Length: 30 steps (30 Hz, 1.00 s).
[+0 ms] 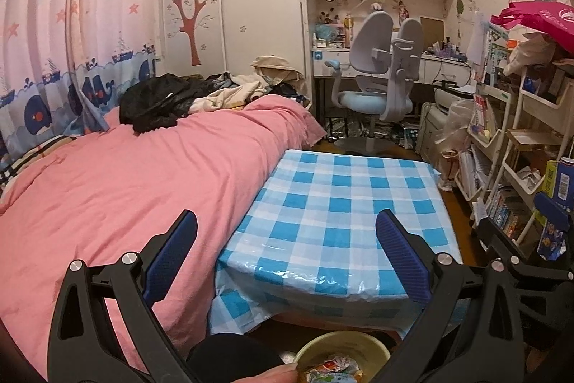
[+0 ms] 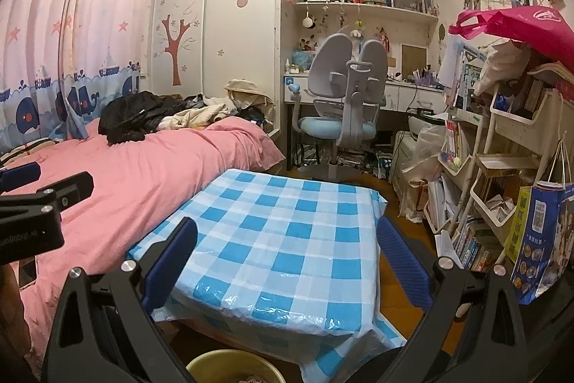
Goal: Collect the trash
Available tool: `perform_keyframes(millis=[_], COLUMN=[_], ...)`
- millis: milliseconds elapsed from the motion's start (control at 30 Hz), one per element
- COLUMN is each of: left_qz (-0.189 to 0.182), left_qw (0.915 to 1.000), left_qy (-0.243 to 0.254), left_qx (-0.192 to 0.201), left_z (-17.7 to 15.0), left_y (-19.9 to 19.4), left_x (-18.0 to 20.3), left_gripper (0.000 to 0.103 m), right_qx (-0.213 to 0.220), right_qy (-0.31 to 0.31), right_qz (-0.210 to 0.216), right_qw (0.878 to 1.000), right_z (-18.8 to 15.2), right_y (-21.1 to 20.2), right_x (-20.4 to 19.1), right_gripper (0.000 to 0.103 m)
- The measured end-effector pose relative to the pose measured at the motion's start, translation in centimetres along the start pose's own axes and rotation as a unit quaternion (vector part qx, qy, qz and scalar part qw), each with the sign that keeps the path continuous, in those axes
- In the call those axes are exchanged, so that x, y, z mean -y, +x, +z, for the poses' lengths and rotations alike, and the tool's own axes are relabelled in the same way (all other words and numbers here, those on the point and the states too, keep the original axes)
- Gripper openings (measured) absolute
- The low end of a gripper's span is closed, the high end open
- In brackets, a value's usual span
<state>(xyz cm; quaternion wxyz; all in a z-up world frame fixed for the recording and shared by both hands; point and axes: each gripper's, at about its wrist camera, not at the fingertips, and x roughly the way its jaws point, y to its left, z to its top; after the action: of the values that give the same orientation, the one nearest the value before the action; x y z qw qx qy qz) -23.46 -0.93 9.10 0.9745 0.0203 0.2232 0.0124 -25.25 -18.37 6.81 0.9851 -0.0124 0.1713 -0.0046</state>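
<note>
Both grippers were held level above the near edge of the table (image 1: 351,203), facing into the room. L gripper (image 1: 287,261): fingers spread wide, nothing between them. R gripper (image 2: 287,261): same, spread and empty.

Table top, under its blue check cloth, showed no loose trash in either view. Bin (image 1: 340,350) sat on the floor just below the near table edge, betw. the two grippers; crumpled wrappers (image 1: 335,367) lay inside it. In R view only the rim of the bin showed, contents too dim to tell.

Judgement: the table looked done; step in hand appeared to be a scan for remaining items, or task end. No trash was identifiable on the bed (image 1: 118,189) or on the visible floor.

Next move, if any: swing either gripper toward floor by the shelves (image 2: 502,167) at R to check for scraps. Clutter there made trash hard to tell from kept goods.
</note>
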Motion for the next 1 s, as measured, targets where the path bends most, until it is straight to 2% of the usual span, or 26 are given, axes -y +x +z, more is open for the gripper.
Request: perform_keyframes(millis=[1000], left_qz=[0.008], left_qw=[0.9995], left_qy=[-0.023], left_qx=[-0.019], left_z=[0.3], left_y=[0.9], left_x=[-1.5], left_gripper=[0.096], right_qx=[-0.002], right_qy=[-0.015], right_qz=[0.004], right_qw=[1.000], right_z=[0.9], right_y=[0.7], right_x=[-1.5], right_gripper=[0.096])
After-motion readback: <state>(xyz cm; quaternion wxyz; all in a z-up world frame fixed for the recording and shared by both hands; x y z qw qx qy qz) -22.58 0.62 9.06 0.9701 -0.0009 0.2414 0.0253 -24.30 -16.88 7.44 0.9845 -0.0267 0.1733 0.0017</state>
